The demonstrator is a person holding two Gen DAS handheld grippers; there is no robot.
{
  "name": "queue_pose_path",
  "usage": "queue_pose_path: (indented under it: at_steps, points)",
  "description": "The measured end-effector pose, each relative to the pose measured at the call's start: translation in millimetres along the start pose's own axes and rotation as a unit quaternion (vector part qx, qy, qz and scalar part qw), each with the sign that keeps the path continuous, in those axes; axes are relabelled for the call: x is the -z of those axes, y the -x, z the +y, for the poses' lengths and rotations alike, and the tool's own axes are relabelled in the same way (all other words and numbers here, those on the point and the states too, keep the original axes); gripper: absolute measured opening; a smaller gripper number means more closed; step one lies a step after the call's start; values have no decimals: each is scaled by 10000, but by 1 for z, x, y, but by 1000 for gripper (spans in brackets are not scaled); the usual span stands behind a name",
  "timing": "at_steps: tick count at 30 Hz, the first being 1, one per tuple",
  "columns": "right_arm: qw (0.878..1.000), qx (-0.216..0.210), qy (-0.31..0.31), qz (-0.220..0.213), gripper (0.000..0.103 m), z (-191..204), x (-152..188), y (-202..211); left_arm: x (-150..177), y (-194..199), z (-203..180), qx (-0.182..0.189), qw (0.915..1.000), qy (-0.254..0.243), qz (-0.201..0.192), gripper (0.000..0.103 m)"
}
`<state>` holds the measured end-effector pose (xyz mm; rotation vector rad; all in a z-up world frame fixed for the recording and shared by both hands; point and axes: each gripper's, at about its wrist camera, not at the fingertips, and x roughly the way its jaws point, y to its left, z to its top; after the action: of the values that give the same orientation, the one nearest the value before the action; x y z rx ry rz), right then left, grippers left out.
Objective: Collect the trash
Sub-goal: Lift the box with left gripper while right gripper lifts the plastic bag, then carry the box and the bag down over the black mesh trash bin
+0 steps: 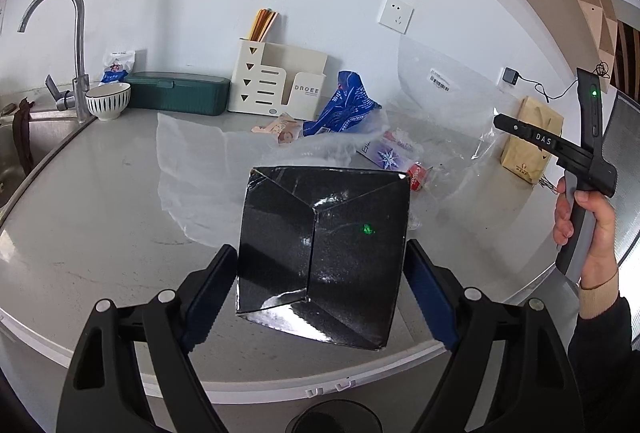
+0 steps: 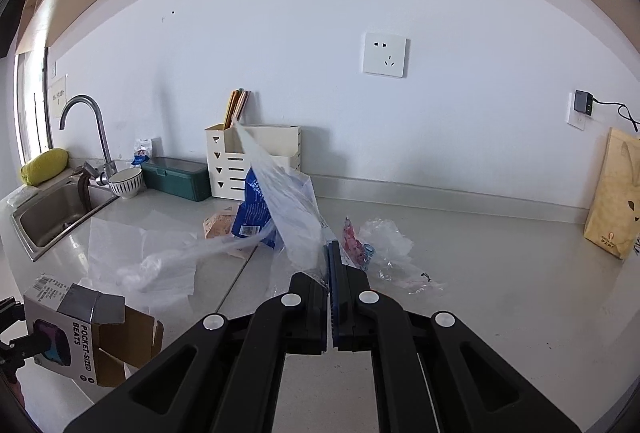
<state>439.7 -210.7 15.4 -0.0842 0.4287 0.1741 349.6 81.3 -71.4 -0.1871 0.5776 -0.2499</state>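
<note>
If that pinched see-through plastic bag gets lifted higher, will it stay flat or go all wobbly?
Probably wobbly: the clear plastic bag already droops and crumples from the shut right gripper, so it looks floppy. It seems very light, since a thin edge pinch holds it up. Its trailing end lies near the blue packet, so it might drag lightly over other trash.

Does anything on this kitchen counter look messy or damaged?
Yes. Crumpled wrappers lie scattered on the grey counter: a blue printed packet, a pink wrapper and clear plastic film. The black cardboard box in the left gripper has torn-open flaps.
</note>
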Motion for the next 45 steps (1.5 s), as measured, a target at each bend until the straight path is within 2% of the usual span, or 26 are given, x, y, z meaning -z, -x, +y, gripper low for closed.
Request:
queue_pose_path:
  at_steps: [1, 2, 3, 4, 6, 8, 10, 12, 13, 14, 16, 17, 18, 20, 22, 23, 26, 27, 29, 32, 35, 39, 40, 42, 45]
  points:
    - [10000, 12, -20, -21, 6, -2, 0, 3, 0, 2, -2, 22, 10000, -11, -15, 82]
    - [10000, -12, -24, -19, 6, -3, 0, 4, -1, 4, -3, 75, 10000, -9, -50, 33]
    - [10000, -20, -28, -29, 6, -3, 0, 7, -2, 6, -2, -22, 10000, 45, -80, 13]
    - [10000, -13, -31, -51, 6, -4, 1, 10, -3, 5, 1, -48, 9999, 158, 8, 3]
    - [10000, -11, -18, -58, 6, -3, 2, 14, -2, -5, 1, -81, 9994, 117, 303, 3]
    - [10000, -38, -57, -55, 6, -5, 5, 19, 2, -21, 8, -335, 9981, 281, 431, 3]
    - [10000, -27, -68, -28, 6, -7, 10, 21, 11, -33, 12, -313, 9969, 311, 649, 3]
    - [10000, -45, -77, 0, 6, -9, 13, 23, 12, -32, 13, -177, 9971, 468, 569, 6]
    - [10000, -47, -65, 18, 6, -10, 15, 24, 9, -29, 13, -124, 9973, 506, 516, 20]
    - [10000, -30, -45, 23, 6, -10, 16, 25, 5, -24, 10, -119, 9980, 479, 399, 57]
    - [10000, -45, -63, -21, 6, -12, 17, 28, -8, -16, 0, -199, 9995, 248, 79, 98]
    - [9999, -81, -81, -44, 6, -13, 17, 30, -15, -15, -7, -292, 9995, 96, -39, 88]
    - [9999, -90, -97, -63, 6, -14, 16, 31, -20, -19, -13, -342, 9994, -23, 18, 84]
    - [9998, -121, -101, -88, 6, -14, 16, 32, -32, -30, -23, -486, 9987, -148, 90, 83]
    - [9997, -161, -110, -122, 6, -15, 17, 35, -39, -48, -32, -539, 9976, -287, 322, 84]
    - [9997, -194, -106, -127, 6, -16, 18, 37, -43, -55, -36, -566, 9969, -362, 415, 88]
    - [9996, -220, -92, -170, 6, -20, 20, 43, -56, -77, -47, -957, 9918, -572, 622, 97]
    - [9995, -252, -116, -174, 6, -23, 21, 45, -60, -84, -50, -908, 9908, -633, 777, 100]
    - [9994, -272, -127, -175, 6, -27, 22, 48, -68, -99, -53, -694, 9882, -658, 1197, 99]
    - [9991, -345, -160, -197, 6, -32, 24, 55, -77, -119, -55, -1071, 9789, -746, 1573, 99]
    - [9987, -392, -195, -275, 6, -36, 30, 70, -79, -138, -56, -1018, 9705, -759, 2050, 99]
    - [9980, -437, -275, -366, 6, -44, 39, 94, -78, -153, -60, -1247, 9605, -845, 2340, 99]
    - [9979, -439, -293, -377, 6, -46, 40, 99, -76, -155, -60, -1288, 9588, -851, 2384, 98]
    - [9979, -428, -297, -380, 6, -50, 44, 109, -73, -160, -58, -1337, 9544, -846, 2532, 76]
    - [9980, -400, -294, -393, 6, -53, 48, 122, -73, -158, -52, -1299, 9581, -614, 2478, 76]
